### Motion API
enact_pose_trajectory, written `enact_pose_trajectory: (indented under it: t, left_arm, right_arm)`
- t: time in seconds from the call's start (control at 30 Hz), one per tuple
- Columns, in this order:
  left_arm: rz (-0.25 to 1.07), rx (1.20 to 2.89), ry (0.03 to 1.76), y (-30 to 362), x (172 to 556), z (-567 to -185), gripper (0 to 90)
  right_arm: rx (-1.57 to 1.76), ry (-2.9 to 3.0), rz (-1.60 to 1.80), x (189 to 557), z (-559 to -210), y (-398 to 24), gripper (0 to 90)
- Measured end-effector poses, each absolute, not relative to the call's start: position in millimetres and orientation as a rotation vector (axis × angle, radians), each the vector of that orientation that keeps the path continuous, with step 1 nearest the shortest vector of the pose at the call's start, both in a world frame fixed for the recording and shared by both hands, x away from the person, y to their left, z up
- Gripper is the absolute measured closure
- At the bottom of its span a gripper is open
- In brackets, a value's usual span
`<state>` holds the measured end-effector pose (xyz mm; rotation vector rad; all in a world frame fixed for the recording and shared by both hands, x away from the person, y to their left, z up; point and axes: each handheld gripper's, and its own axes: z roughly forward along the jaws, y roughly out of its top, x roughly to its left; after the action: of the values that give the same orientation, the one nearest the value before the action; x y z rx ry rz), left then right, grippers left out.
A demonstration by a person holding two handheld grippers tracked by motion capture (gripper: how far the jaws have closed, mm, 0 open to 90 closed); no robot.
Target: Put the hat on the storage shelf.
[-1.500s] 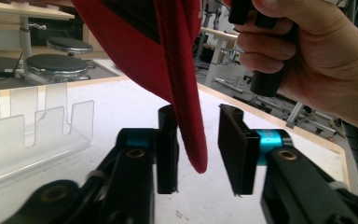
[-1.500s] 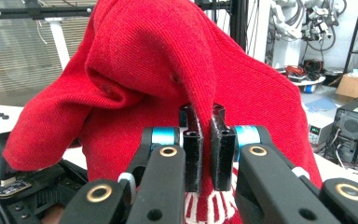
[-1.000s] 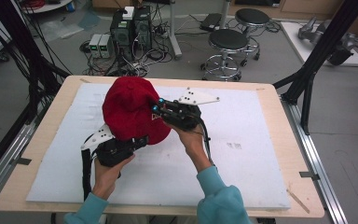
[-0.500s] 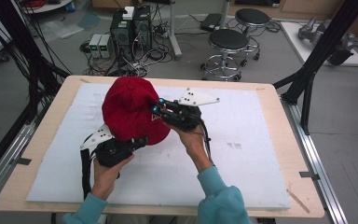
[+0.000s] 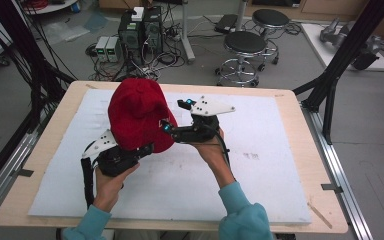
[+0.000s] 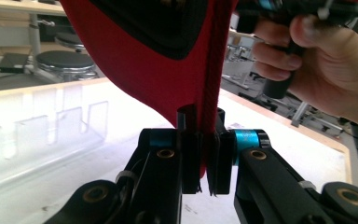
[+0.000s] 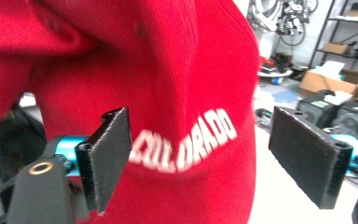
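Red corduroy cap (image 5: 137, 117): light, floppy (brim stiffer). Left gripper (image 6: 204, 161) pinching edge; right gripper (image 7: 205, 158) jaws apart, front panel best hold.

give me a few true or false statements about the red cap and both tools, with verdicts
1. The left tool is clamped on the edge of the red corduroy cap. True.
2. The right tool is shut on the cap. False: its jaws stand wide apart, one on each side of the cap's front.
3. The cap lies flat on the white foam mat. False: it is held up above the mat.
4. White lettering runs across the cap. True.
5. The cap is blue. False: it is red.
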<state>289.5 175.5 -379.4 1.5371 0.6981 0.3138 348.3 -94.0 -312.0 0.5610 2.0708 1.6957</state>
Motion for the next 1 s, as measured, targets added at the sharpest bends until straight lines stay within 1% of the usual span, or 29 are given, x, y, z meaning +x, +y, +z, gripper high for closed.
enact_pose_trajectory:
  t: [0.1,0.2,0.33,0.53,0.6,0.63,0.67,0.7,0.77,0.83,1.0]
  left_arm:
    - [0.339,1.551,0.699,180.5,292.0,-373.3,85.4]
    - [0.352,1.553,0.697,183.2,293.3,-370.0,85.3]
    - [0.399,1.585,0.696,191.9,298.6,-359.3,85.3]
    - [0.467,1.62,0.693,201.1,310.1,-344.8,85.3]
    - [0.491,1.629,0.692,202.5,312.9,-341.7,85.3]
    - [0.526,1.648,0.69,205.9,319.6,-334.0,85.3]
    - [0.536,1.651,0.689,207.2,322.1,-331.3,85.3]
    - [0.552,1.657,0.689,208.7,325.5,-327.4,85.3]
    - [0.575,1.669,0.686,210.4,329.7,-322.6,85.3]
    - [0.614,1.692,0.684,212.4,339.5,-313.5,85.3]
    - [0.646,1.728,0.687,211.5,355.8,-306.5,85.3]
  right_arm:
    - [0.571,2.084,1.669,347.6,-313.4,-100.1,12.2]
    - [0.598,2.086,1.652,346.5,-315.1,-106.7,11.9]
    - [0.633,2.073,1.617,340.8,-317.4,-126.6,10.9]
    - [0.721,2.013,1.561,326.5,-324.0,-166.9,10.5]
    - [0.739,2.001,1.556,324.1,-325.6,-172.2,10.5]
    - [0.784,1.977,1.534,318.4,-331.6,-188.5,10.4]
    - [0.823,1.989,1.508,317.0,-333.0,-195.3,7.0]
    - [0.856,1.992,1.491,316.3,-333.9,-200.0,1.0]
    - [0.938,1.984,1.482,313.6,-335.5,-215.2,1.0]
    - [0.944,1.934,1.48,308.6,-336.6,-227.5,1.1]
    - [1.001,1.906,1.43,296.3,-348.7,-255.8,1.1]
